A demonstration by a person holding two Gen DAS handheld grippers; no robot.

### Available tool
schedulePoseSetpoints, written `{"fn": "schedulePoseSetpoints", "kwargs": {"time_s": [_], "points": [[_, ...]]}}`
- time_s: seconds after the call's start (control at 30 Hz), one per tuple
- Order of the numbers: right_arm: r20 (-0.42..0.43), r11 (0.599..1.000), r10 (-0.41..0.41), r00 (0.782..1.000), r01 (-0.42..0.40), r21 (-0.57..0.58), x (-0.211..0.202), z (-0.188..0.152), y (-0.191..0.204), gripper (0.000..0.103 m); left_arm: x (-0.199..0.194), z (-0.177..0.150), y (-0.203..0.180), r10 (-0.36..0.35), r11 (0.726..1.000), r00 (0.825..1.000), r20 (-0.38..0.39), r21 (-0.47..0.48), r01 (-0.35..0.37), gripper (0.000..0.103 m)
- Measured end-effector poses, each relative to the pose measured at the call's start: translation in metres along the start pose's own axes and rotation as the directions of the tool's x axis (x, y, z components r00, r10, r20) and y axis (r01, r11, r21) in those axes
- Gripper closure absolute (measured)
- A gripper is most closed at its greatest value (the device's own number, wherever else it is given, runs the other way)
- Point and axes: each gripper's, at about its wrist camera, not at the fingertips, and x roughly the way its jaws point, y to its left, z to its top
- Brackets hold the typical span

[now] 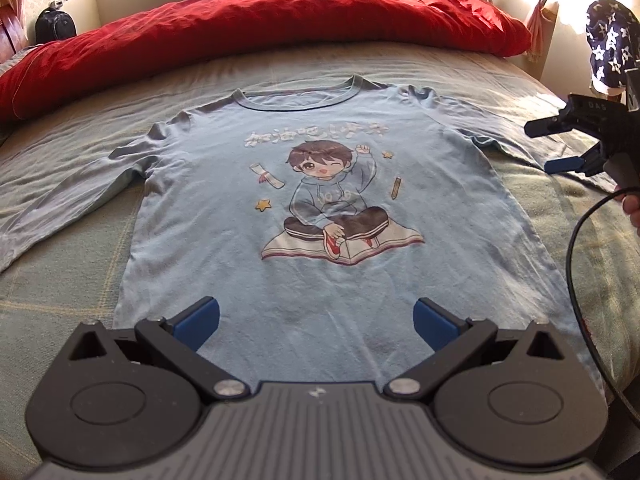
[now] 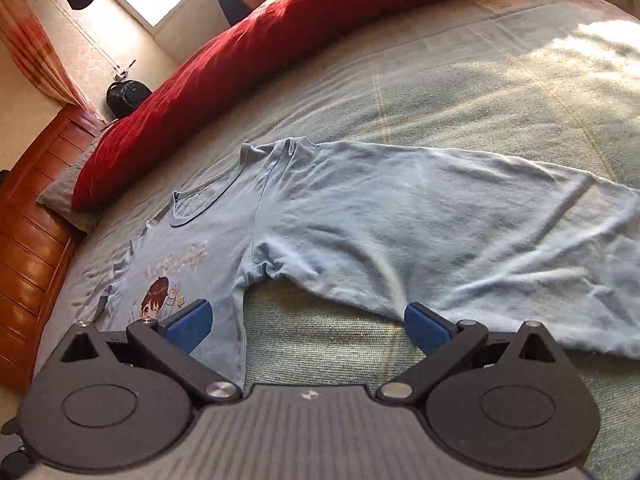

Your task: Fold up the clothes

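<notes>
Left wrist view: a blue shirt [image 1: 320,200] lies flat and unfolded on the bed [image 1: 480,64], just ahead of the left gripper [image 1: 316,322], while the right gripper [image 2: 306,326] hovers by a sleeve, both jaws wide apart and empty, folding not begun.

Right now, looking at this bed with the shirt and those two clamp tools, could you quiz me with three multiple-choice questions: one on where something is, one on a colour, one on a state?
1. Where does the red duvet lie?
A. beyond the shirt's collar
B. over the shirt's hem
C. on the floor

2. What colour is the shirt?
A. white
B. light blue
C. green

3. How does the left gripper stand?
A. shut on a sleeve
B. shut on the hem
C. open, holding nothing

Answers: 1 A, the duvet is bunched along the bed past the neckline. 2 B, pale blue with a cartoon print. 3 C, its blue pads sit wide apart above the hem.
</notes>
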Motion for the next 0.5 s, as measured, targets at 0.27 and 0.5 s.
{"fn": "schedulePoseSetpoints", "kwargs": {"time_s": [0.27, 0.5], "points": [[0.097, 0.984, -0.117, 0.988, 0.102, 0.145, -0.052, 0.037, -0.090, 0.000, 0.007, -0.003, -0.017, -0.006, 1.000, 1.000, -0.021, 0.012, 0.006, 0.001], [0.166, 0.962, -0.215, 0.962, 0.179, 0.206, -0.076, 0.037, -0.144, 0.000, 0.015, -0.001, -0.027, 0.002, 1.000, 0.999, -0.048, 0.031, 0.000, 0.001]]}}
